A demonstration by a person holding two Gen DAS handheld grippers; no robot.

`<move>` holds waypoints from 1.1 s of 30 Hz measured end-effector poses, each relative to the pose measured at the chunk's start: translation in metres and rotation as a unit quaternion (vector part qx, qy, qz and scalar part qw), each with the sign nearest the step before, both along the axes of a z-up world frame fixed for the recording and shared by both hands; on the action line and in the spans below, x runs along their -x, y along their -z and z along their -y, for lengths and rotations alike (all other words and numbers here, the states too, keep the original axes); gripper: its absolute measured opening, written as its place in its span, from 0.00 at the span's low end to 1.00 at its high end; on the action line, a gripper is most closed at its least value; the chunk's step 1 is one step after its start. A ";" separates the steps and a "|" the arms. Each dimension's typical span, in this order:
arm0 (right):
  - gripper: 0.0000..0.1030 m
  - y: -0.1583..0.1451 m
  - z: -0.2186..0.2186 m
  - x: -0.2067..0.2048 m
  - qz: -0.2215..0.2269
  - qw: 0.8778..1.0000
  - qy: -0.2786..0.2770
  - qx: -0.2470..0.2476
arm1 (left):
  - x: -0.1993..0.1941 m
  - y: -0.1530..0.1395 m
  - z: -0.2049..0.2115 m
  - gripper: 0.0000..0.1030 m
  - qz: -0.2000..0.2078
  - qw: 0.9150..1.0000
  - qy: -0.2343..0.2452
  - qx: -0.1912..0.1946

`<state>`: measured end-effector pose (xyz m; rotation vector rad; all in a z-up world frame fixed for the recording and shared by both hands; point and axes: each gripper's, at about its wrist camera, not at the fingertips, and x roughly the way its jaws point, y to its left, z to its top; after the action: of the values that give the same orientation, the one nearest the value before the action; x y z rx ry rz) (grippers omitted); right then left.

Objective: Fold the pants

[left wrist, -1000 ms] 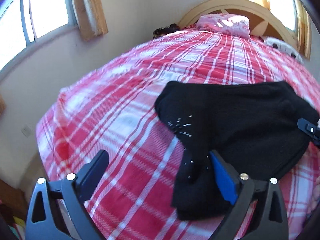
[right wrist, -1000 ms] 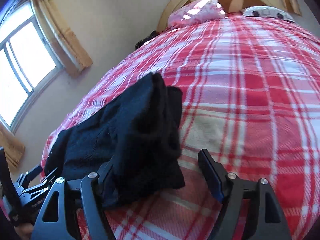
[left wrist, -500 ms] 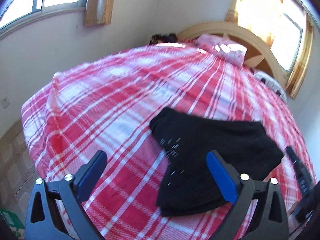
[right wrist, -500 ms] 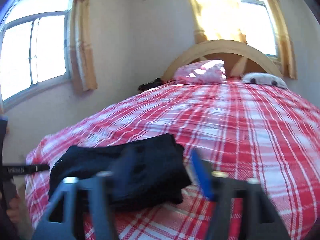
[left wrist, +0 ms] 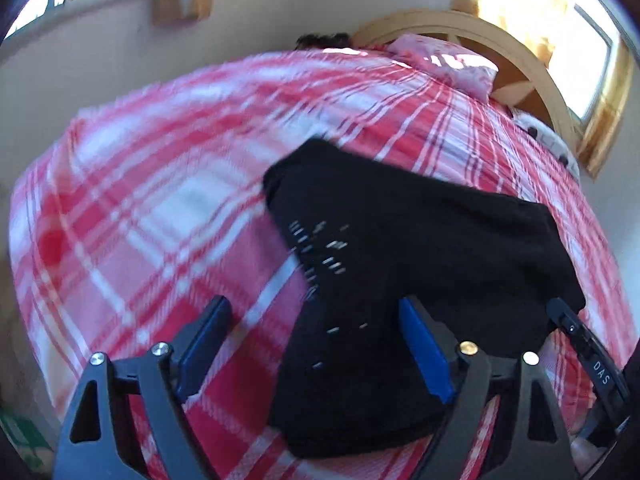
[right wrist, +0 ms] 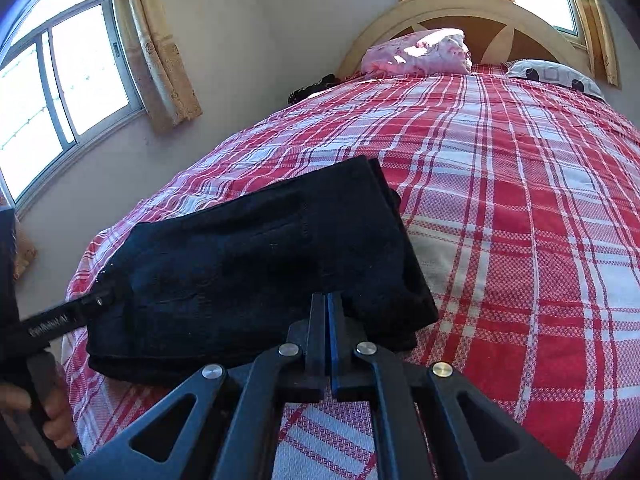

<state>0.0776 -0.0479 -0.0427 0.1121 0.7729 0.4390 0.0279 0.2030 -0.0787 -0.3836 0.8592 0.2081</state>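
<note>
Black pants (left wrist: 420,240) lie folded into a thick pad on the red plaid bedspread (left wrist: 140,220), near the bed's front edge. My left gripper (left wrist: 312,324) hangs over their near left end with its jaws closing. Its right finger (left wrist: 420,344) is above the cloth, its left finger (left wrist: 204,332) above the bedspread, and neither pad presses on anything. In the right wrist view the pants (right wrist: 248,264) fill the middle. My right gripper (right wrist: 326,302) is shut, its tips at the pants' near edge, with no cloth visible between the pads. The left gripper (right wrist: 68,320) pokes in at that view's left, held by a hand (right wrist: 52,420).
A pink pillow (right wrist: 416,56) and a patterned white pillow (right wrist: 556,76) lie against the curved wooden headboard (right wrist: 472,4). Windows with tan curtains (right wrist: 160,52) stand in the walls to the left and behind. A dark bundle (right wrist: 312,88) sits at the bed's far left corner.
My right gripper's jaws have gone from wide open around the pants' corner to fully shut. The left gripper has swung back towards the pants, and its jaws stand a little narrower.
</note>
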 end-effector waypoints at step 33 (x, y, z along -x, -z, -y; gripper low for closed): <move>0.02 0.001 -0.009 0.005 0.010 1.000 -0.008 0.020 | -0.068 -0.006 0.007 0.23 0.035 0.995 0.085 -0.044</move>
<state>0.0729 -0.0389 -0.0435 0.0642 0.7639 0.4399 0.0957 0.1962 -0.0724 -0.2334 0.8061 0.0737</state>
